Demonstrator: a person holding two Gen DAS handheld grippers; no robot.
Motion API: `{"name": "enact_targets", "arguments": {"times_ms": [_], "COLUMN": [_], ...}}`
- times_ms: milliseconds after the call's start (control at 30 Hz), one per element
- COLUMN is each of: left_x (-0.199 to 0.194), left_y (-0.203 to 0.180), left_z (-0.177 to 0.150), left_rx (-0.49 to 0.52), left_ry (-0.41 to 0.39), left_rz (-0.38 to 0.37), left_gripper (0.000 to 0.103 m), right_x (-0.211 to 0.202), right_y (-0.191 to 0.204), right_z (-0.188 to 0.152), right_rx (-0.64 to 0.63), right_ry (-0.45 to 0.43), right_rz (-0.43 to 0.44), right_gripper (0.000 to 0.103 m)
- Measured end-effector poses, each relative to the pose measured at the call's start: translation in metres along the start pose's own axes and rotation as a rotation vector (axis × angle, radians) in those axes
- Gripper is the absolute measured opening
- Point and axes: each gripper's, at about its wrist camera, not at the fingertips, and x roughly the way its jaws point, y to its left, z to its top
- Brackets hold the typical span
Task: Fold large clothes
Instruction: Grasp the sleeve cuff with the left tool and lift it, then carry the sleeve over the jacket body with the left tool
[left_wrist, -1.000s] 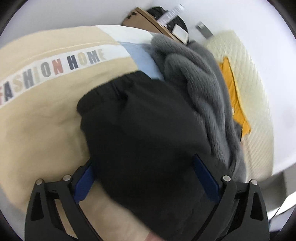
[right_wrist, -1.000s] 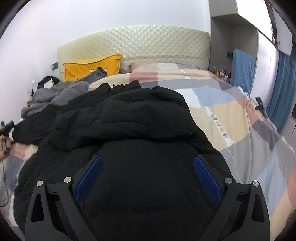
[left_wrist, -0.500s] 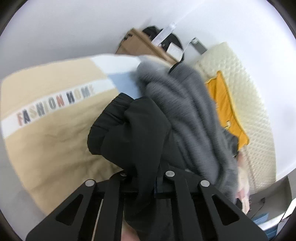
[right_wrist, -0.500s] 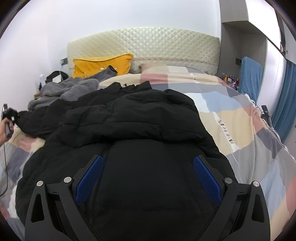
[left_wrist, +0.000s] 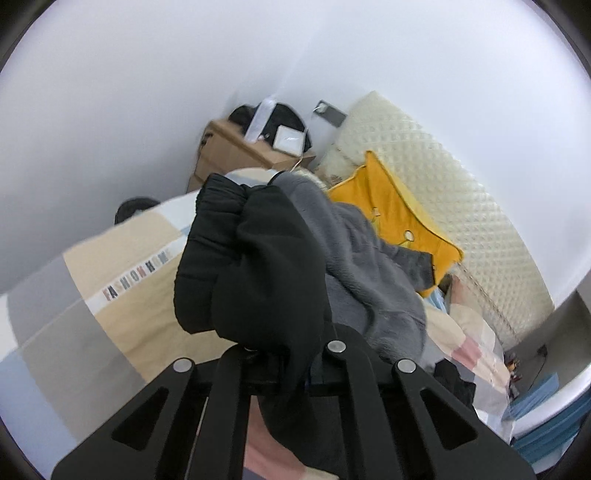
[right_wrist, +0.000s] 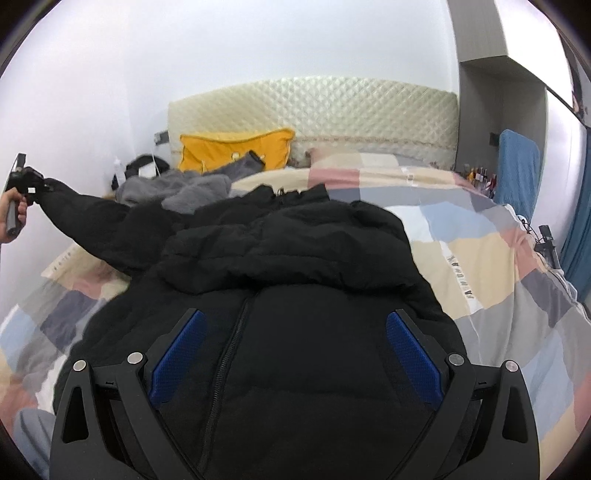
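Left tool (left_wrist: 291, 363) clenched on the black jacket's sleeve (left_wrist: 255, 266), lifted off the bed (right_wrist: 480, 266); right tool (right_wrist: 295, 354) released above the jacket body (right_wrist: 295, 258). Risk: the slick sleeve slips out, or drags the grey fleece (left_wrist: 354, 258) lying beyond it.

Soft, even daylight — fisheye-warped, edges slightly blurred.

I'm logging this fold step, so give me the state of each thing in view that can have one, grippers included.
left gripper: shut on the sleeve
right gripper: open, over the jacket body
sleeve: lifted off the bed, stretched out sideways
black jacket: spread on the bed, zipper closed where visible
grey fleece: crumpled heap
yellow pillow: propped against the headboard
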Motion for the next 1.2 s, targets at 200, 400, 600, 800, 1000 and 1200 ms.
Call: {"name": "enact_targets", "arguments": {"times_ms": [200, 400, 600, 800, 1000, 1200], "left_x": [-0.051, -0.098, -0.132, -0.145, -0.136, -0.122], "left_y": [-0.065, -0.143, -0.223, -0.299, -0.362, -0.432], "left_z": [-0.016, -0.038, -0.061, -0.095, -0.141, -0.185], "left_rx": [0.054, 0.137, 0.271, 0.387, 0.466, 0.581], "left_ry": [-0.051, -0.091, -0.104, -0.086, -0.036, 0.023], "left_rz": [-0.034, -0.118, -0.188, -0.248, -0.311, -0.354], "left_gripper": [0.005, 0.005, 0.005, 0.005, 0.005, 0.005], "right_x": [-0.024, -0.036, -0.043, -0.047, -0.059, -0.055], "right_y": [-0.002, -0.020, -0.053, -0.102, -0.137, -0.166], "right_z": [-0.001, -0.005, -0.002, 0.010, 0.020, 0.027], "right_rx": [-0.032, -0.040, 0.017, 0.091, 0.124, 0.156], "right_ry": [-0.063, -0.075, -0.078, -0.089, -0.137, -0.140], "right_rz": [0.044, 0.061, 0.047, 0.016, -0.011, -0.060], "right_gripper": [0.099, 0.099, 0.099, 0.099, 0.099, 0.099]}}
